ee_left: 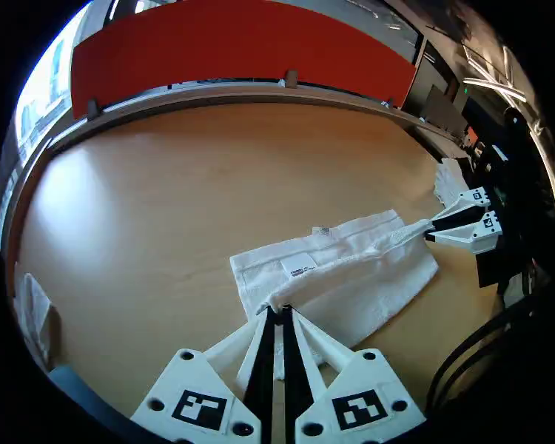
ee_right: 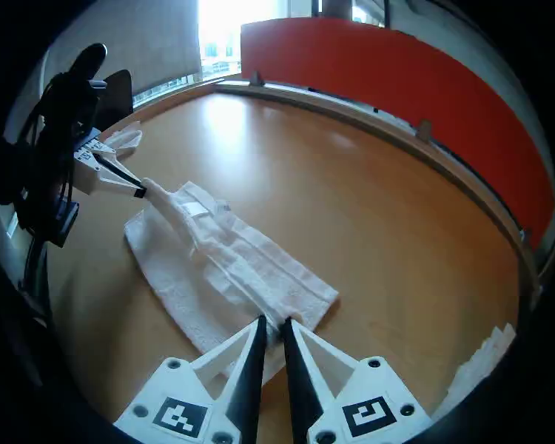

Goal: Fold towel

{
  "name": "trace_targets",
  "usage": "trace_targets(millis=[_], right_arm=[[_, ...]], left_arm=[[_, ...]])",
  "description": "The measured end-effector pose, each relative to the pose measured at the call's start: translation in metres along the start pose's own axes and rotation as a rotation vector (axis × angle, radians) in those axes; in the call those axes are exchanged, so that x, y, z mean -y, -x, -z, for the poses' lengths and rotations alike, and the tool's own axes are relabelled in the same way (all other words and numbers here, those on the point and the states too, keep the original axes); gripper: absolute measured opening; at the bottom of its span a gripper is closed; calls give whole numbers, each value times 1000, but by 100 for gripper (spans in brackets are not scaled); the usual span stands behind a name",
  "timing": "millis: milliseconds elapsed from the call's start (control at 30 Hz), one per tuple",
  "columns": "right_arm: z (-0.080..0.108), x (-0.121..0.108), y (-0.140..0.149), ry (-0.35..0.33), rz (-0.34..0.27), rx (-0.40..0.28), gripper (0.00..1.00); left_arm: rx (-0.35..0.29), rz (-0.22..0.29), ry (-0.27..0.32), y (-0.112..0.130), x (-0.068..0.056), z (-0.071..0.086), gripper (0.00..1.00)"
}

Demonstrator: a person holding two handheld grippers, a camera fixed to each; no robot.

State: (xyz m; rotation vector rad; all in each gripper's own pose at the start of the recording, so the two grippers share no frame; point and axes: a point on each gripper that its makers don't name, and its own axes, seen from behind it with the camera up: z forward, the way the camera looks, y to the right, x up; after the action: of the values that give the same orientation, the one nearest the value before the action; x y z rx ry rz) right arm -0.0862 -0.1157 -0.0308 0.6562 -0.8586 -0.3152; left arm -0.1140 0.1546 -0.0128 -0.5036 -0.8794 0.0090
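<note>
Left gripper view: tool (ee_left: 280, 311) apparently pinches towel (ee_left: 337, 274) edge; open table (ee_left: 166, 185) beyond.

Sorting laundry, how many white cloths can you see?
3: in the left gripper view, the towel at centre, a second cloth at the left edge, a third cloth far right. Others may be hidden.

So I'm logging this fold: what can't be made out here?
- Towel underside: hidden by its own upper layers, both views.
- Label print: too small, left gripper view.
- Cloth: cut off by the picture's edge, right gripper view.
- What holds the left tool: lost in shadow, right gripper view.
</note>
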Motion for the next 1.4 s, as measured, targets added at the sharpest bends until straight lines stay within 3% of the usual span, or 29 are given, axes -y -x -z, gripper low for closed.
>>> trace_targets(millis=[367,500,633,700,900,1233,1367,1400], right_arm=[[-13,-14,3,40,-21,8,25],[-16,-19,2,58,-22,8,37],[-17,-27,1,87,-21,7,57],[-18,-31,0,99,-22,6,63],[-20,-39,-2,125,-27,2,68],[-20,-48,-8,165,-31,-10,85],[-20,-52,-10,180,-36,-19,89],[-20,-53,-11,184,-37,-21,92]], left_arm=[[20,-25,-12,2,7,-15,7],[23,-43,-23,0,10,-19,7],[26,-59,-35,-2,14,-22,8],[26,-66,-43,-3,16,-24,9],[26,-73,-64,-7,23,-27,14],[13,-72,-96,-15,35,-25,33],[9,-66,-102,-17,38,-24,70],[6,-65,-105,-17,39,-23,73]])
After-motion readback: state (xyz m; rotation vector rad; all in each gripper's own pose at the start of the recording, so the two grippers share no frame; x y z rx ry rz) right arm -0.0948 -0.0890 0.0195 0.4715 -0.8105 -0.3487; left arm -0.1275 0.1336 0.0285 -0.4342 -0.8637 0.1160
